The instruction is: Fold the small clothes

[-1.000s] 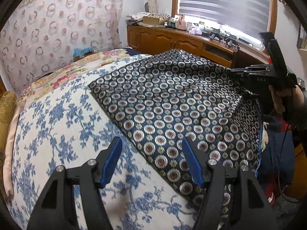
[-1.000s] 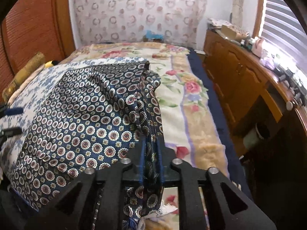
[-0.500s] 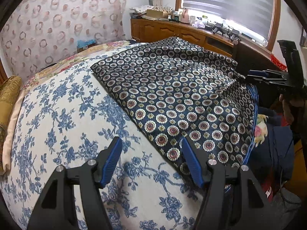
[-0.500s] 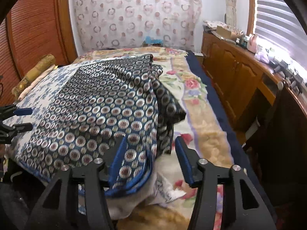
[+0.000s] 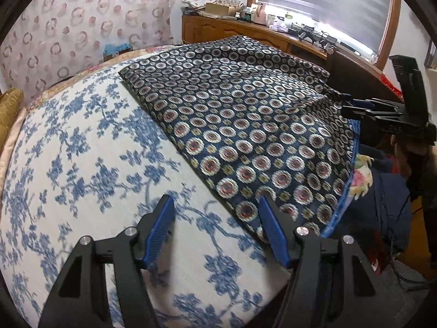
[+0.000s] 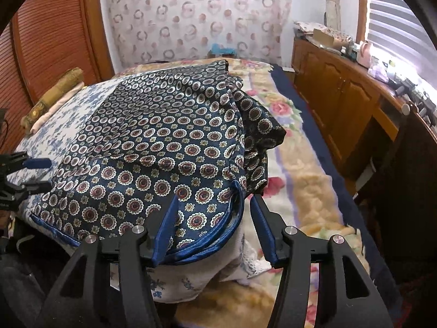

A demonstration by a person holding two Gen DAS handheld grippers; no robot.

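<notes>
The folded garment (image 5: 245,125) is dark navy, patterned all over with round medallions, white-ringed with dark red centres, and small yellow flowers between; its hem has a bright blue satin binding (image 6: 207,248). Beneath it, the cover (image 5: 82,164) is white with blue sprigs and blossoms. The blanket (image 6: 297,180) along the bed's right edge is cream-yellow with pink roses and a navy border. The curtain (image 6: 196,19) is pale with pink and white rings. The gripper pads (image 5: 159,227) are blue on black frames

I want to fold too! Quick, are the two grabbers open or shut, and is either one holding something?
Left gripper: open, holding nothing, above the bedspread.
Right gripper: open, the patterned cloth's corner between its fingers, not pinched.
</notes>
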